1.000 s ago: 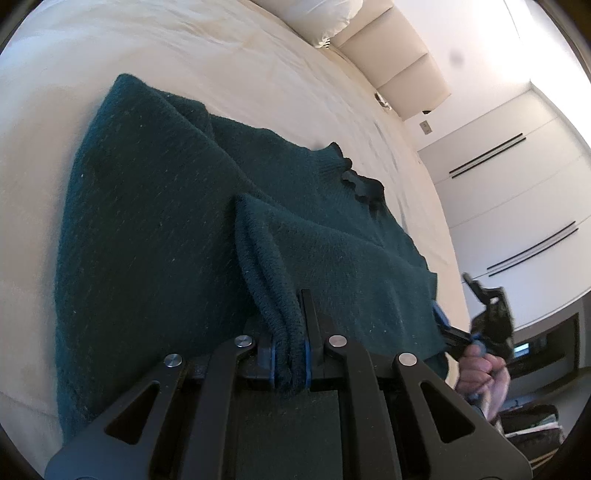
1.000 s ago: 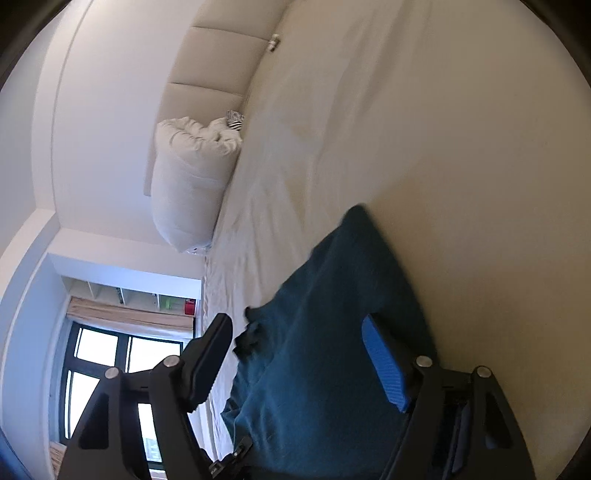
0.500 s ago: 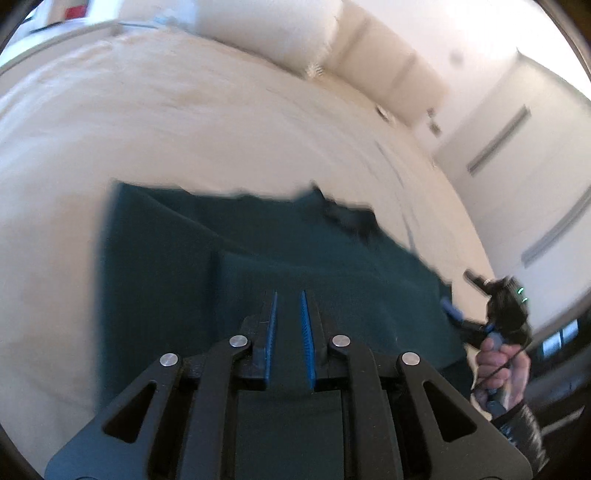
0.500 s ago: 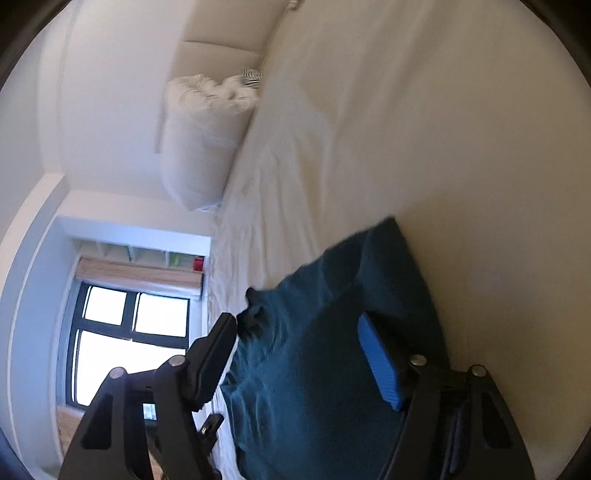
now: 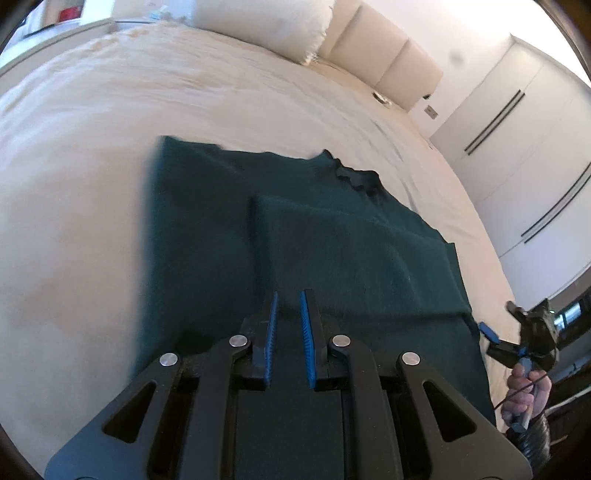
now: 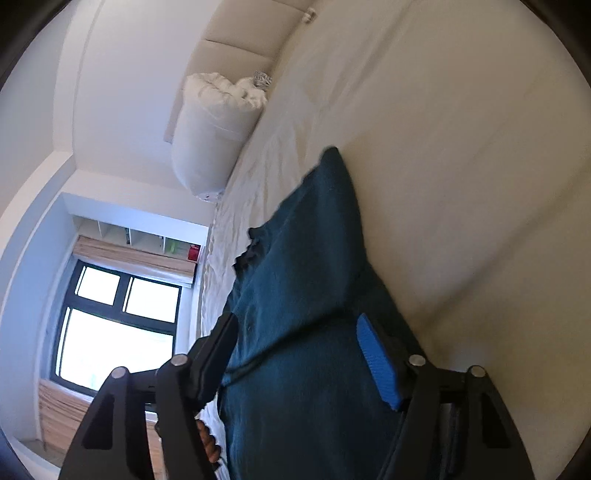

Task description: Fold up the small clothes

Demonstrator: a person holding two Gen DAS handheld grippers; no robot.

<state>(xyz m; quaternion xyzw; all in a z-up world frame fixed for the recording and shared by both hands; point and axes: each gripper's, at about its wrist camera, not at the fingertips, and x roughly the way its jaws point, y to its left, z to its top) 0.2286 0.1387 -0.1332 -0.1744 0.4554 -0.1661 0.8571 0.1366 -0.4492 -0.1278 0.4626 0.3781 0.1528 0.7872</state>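
Both wrist cameras look down closely along their fingers, sharing the green sweater (image 5: 332, 258) on the bed (image 5: 74, 221).

A cream bed (image 5: 110, 184) is filling the view, a white pillow (image 5: 266, 22) lying at twelve o'clock and wardrobe doors (image 5: 535, 147) standing at two o'clock.

Light: bright day from the window (image 6: 122, 317), which glares white.
Bed (image 5: 92, 155): pale, softly lit, faint shadows.
Blur: sweater (image 5: 295, 240) edges smeared.
Edges: round, dark, bent corners.
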